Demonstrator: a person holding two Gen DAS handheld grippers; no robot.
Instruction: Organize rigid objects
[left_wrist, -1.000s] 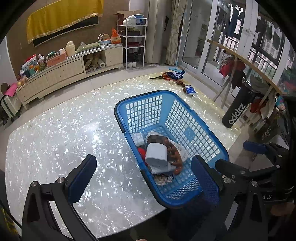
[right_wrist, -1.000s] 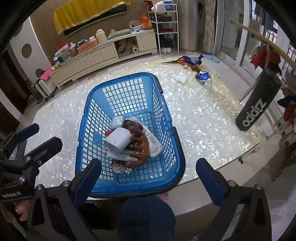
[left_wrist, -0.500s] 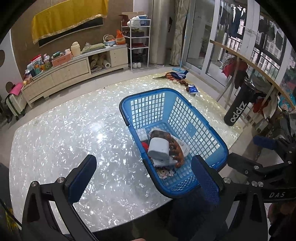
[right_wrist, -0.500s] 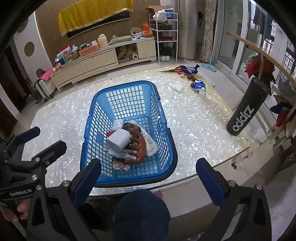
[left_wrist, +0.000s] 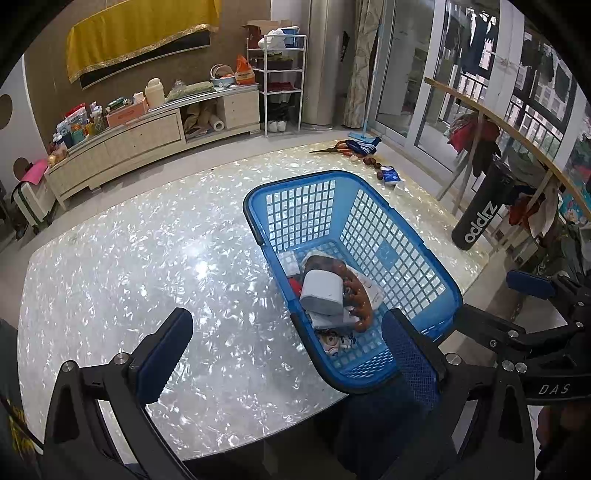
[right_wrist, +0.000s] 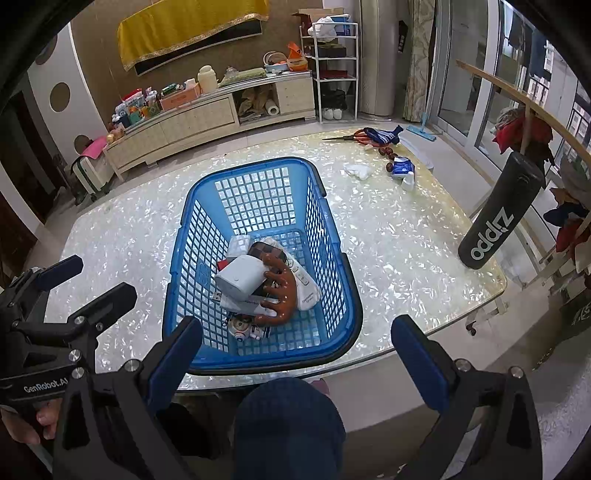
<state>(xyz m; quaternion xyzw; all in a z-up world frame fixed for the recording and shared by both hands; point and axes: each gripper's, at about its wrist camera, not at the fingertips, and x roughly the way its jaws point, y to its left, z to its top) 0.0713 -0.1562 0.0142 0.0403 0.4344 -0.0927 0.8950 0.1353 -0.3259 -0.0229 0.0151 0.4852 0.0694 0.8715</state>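
A blue plastic basket (right_wrist: 332, 236) (left_wrist: 402, 236) stands at the near edge of the pearl-patterned table (right_wrist: 399, 236) (left_wrist: 129, 251). In it lie a white box-shaped device (right_wrist: 242, 275) (left_wrist: 322, 290), a brown comb-like massager (right_wrist: 282, 291) (left_wrist: 360, 302), a white remote (right_wrist: 306, 284) and small toys. My left gripper (left_wrist: 286, 354) is open and empty, above the table's near edge left of the basket. My right gripper (right_wrist: 295, 354) is open and empty, held back over the basket's near rim.
Scissors and a blue cloth (right_wrist: 373, 136), dark round things, a small blue-white packet (right_wrist: 400, 168) and white tissue (right_wrist: 356, 170) lie at the table's far right. A black cylinder marked "oddiz" (right_wrist: 498, 214) hangs off the right edge. My knee (right_wrist: 288, 424) is below.
Both grippers have drawn back and up from the basket, which now looks smaller and farther. Both stay open. The things in the basket have not moved.
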